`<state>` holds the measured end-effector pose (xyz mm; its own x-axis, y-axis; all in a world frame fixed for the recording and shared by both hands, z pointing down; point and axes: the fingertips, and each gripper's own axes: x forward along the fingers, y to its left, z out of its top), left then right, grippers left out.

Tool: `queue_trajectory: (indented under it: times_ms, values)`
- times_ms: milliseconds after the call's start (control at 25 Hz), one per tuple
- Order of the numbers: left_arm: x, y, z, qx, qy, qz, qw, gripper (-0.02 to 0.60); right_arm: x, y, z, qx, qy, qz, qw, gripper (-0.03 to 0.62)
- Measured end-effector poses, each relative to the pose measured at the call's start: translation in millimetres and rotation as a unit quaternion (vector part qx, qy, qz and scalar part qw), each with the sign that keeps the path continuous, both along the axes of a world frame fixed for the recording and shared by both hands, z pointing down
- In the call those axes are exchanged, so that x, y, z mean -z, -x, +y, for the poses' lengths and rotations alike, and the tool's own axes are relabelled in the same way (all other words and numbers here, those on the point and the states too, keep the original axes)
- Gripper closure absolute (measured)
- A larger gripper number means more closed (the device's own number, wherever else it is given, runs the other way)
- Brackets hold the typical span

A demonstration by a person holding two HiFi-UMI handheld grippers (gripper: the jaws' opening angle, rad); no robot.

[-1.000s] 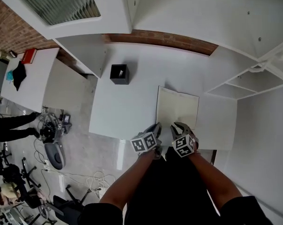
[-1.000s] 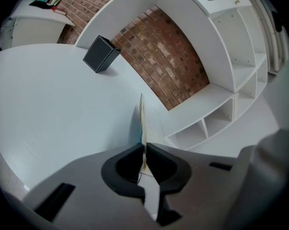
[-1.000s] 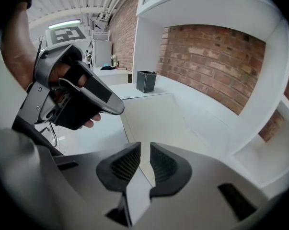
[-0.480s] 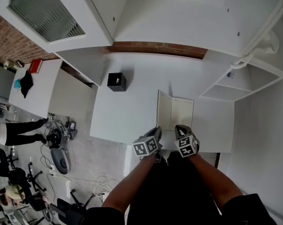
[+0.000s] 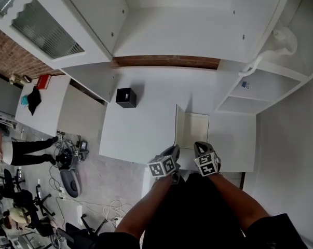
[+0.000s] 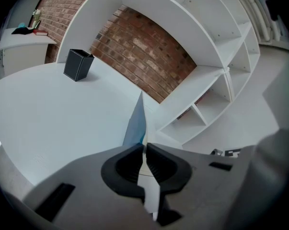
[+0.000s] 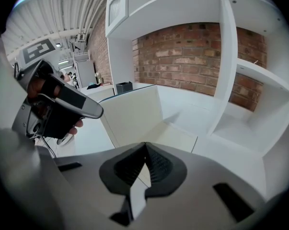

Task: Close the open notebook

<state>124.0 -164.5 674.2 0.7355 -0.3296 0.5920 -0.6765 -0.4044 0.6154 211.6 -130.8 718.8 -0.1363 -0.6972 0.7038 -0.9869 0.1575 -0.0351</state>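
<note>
left gripper point(image 6: 144, 150): pinching upright left leaf of notebook point(image 5: 196, 130) | right gripper point(image 7: 144, 151): pressed together, lower centre, at notebook's near edge

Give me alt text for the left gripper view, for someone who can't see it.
The left gripper, jaws closed, pinches the notebook by one raised leaf, seen edge-on and standing upright above a white table. A black box stands far left; a brick wall and white shelves lie behind.
</note>
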Motion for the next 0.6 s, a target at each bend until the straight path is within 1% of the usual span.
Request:
queue_trajectory:
  times_ms: [320,600]
  values:
    - [0.9,-24.1,17.0,-0.008,-0.005,-0.007,0.9999,0.558,-2.1,-23.6,15.3,-0.011,-0.007,-0.010,1.000,0.595]
    - [-3.1,-47.0,30.6,-0.030,-0.015,-0.019,0.9993,0.557,-4.5,-50.9,28.1,-0.023,-0.012,-0.012,1.000,0.595]
